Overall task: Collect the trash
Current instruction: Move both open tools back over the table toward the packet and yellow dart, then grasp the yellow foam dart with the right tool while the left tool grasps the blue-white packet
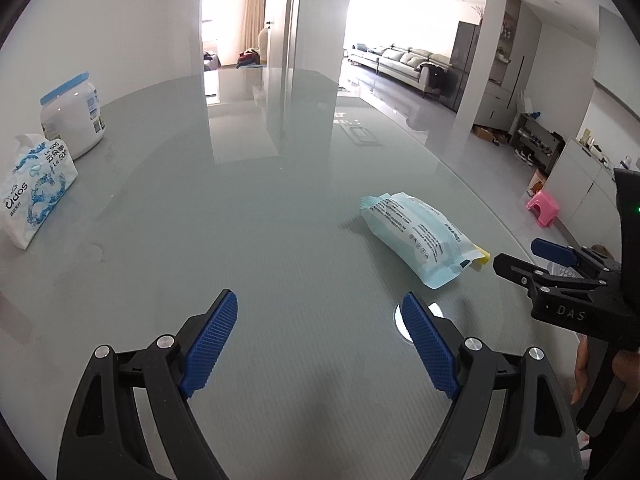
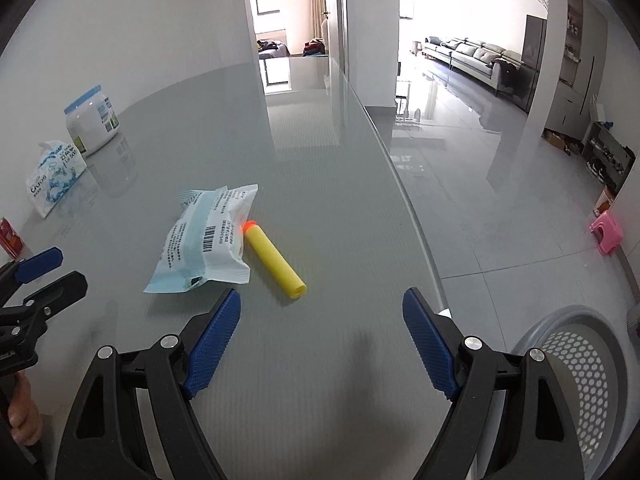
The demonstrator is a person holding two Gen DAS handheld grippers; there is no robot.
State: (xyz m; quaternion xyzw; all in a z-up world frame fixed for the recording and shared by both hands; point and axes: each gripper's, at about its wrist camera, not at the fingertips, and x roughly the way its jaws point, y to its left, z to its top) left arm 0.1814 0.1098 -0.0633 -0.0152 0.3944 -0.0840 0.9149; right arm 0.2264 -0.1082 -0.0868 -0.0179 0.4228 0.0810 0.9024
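A light blue and white plastic packet [image 2: 208, 240] lies on the grey glass table [image 2: 320, 360], and also shows in the left wrist view [image 1: 420, 236]. A yellow foam dart [image 2: 274, 258] with an orange tip lies touching its right side; only its end peeks out in the left wrist view [image 1: 483, 258]. My right gripper [image 2: 322, 308] is open and empty, just short of the dart; it shows from the side in the left wrist view [image 1: 520, 260]. My left gripper [image 1: 320, 310] is open and empty, to the left of the packet.
A tissue pack [image 1: 34, 184] and a white jar with a blue lid [image 1: 74, 116] stand at the table's far left. A red can [image 2: 8, 236] is at the left edge. A grey perforated basket [image 2: 576, 364] sits below the table's right edge. A pink stool [image 2: 608, 232] stands on the floor.
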